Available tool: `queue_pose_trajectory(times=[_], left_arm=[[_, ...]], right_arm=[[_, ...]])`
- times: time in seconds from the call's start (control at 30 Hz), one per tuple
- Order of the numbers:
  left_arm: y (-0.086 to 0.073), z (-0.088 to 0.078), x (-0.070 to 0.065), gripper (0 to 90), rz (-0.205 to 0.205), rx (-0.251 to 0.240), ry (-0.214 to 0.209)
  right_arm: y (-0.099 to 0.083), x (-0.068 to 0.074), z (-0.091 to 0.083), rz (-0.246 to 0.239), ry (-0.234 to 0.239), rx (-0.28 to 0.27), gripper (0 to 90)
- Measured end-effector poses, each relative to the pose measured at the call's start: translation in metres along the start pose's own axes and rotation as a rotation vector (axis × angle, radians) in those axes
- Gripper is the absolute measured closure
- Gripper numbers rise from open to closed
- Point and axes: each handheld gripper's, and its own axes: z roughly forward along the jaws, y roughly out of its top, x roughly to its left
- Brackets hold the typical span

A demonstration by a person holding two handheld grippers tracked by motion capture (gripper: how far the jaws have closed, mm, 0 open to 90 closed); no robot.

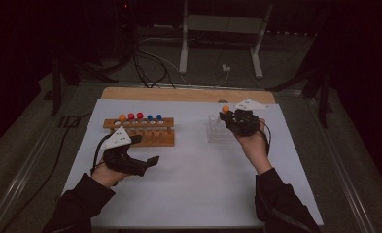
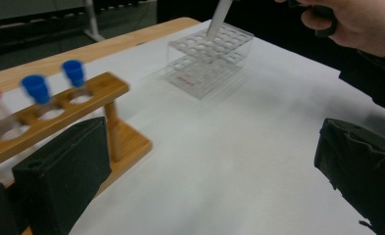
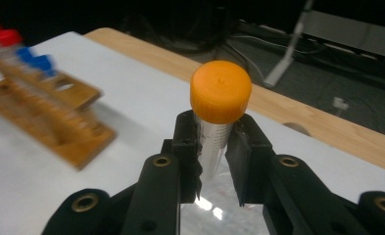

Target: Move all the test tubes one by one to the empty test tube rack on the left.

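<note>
I saw both forearms in dark long sleeves. Each claw, left (image 1: 152, 160) and right (image 1: 226, 116), was matte black with a pale three-cornered plate on top and a black cable trailing off. My right claw's blocky fingers (image 3: 185, 147) carried brass-ringed screw holes on their arms.

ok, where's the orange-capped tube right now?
The orange-capped tube is clamped in the right gripper, held over the clear plastic rack on the right of the high view, away from the wooden rack.
</note>
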Motion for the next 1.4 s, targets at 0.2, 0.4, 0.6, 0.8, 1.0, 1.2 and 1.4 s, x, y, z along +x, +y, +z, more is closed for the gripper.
queue_pose_trajectory(times=[0.2,0.4,0.6,0.8,1.0,1.2,1.4], left_arm=[[0.012,0.011,-0.01,1.1,0.016,0.005,-0.047],[0.024,0.02,-0.019,1.1,0.034,0.004,-0.082],[0.035,0.032,-0.028,1.7,0.047,0.001,-0.112],[0.042,0.047,-0.037,4.8,0.056,0.0,-0.136],[0.045,0.066,-0.046,19.3,0.076,-0.004,-0.165],[0.046,0.085,-0.055,38.0,0.112,0.007,-0.176],[0.048,0.095,-0.059,55.1,0.152,0.019,-0.17]], right_arm=[[-0.012,0.021,-0.013,-0.037,0.076,0.01,74.5],[-0.024,0.041,-0.02,-0.065,0.137,0.03,74.5],[-0.034,0.061,-0.026,-0.09,0.191,0.039,74.5],[-0.044,0.077,-0.028,-0.101,0.235,0.055,74.6],[-0.051,0.087,-0.026,-0.115,0.256,0.071,74.5],[-0.05,0.09,-0.027,-0.124,0.262,0.067,74.5],[-0.05,0.091,-0.029,-0.127,0.266,0.064,74.5]])
